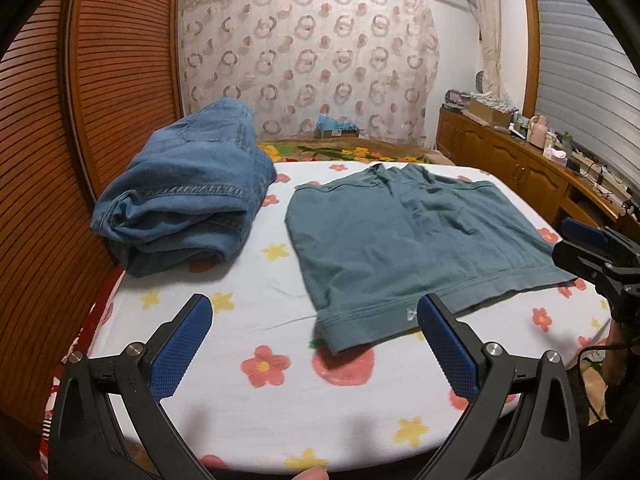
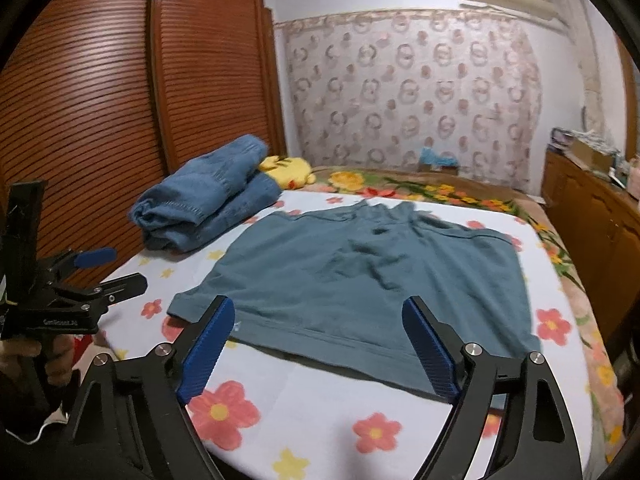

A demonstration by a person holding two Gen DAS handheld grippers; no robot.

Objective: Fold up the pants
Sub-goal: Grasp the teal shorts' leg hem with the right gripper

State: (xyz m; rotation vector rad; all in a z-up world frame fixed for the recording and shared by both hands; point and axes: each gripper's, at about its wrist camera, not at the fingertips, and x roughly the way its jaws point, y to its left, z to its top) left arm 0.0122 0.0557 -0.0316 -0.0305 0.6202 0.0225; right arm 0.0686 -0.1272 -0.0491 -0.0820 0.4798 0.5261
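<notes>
Pants (image 1: 416, 240), teal and short-legged, lie spread flat on the flowered bed sheet (image 1: 248, 320), filling the middle of both wrist views; the waistband hem runs along the near edge, towards six o'clock, and the legs point away to twelve o'clock. No fold shows in them yet, so I judge the task is at its very start. A wooden slatted wardrobe (image 2: 100, 100) stands along the nine o'clock side. Folded blue jeans (image 1: 188, 200) sit in a bundle at about ten o'clock from the teal pair, near but apart from it, and a yellow plush toy (image 2: 288, 170) peeks from behind them in the right wrist view.

Left gripper (image 1: 316, 344) hovers over the sheet by the near left corner of the waistband, fingers spread wide and holding nothing. Right gripper (image 2: 320, 344) hangs above the near hem, its fingers also wide apart and empty.

Risks, as I judge them: thin cloth may let a finger pinch only the top layer, so the fold drags unevenly; a pad could catch the sheet as well and lift it; wrinkles near the crotch at twelve o'clock may get locked in; an uneven lift would skew the edges.
</notes>
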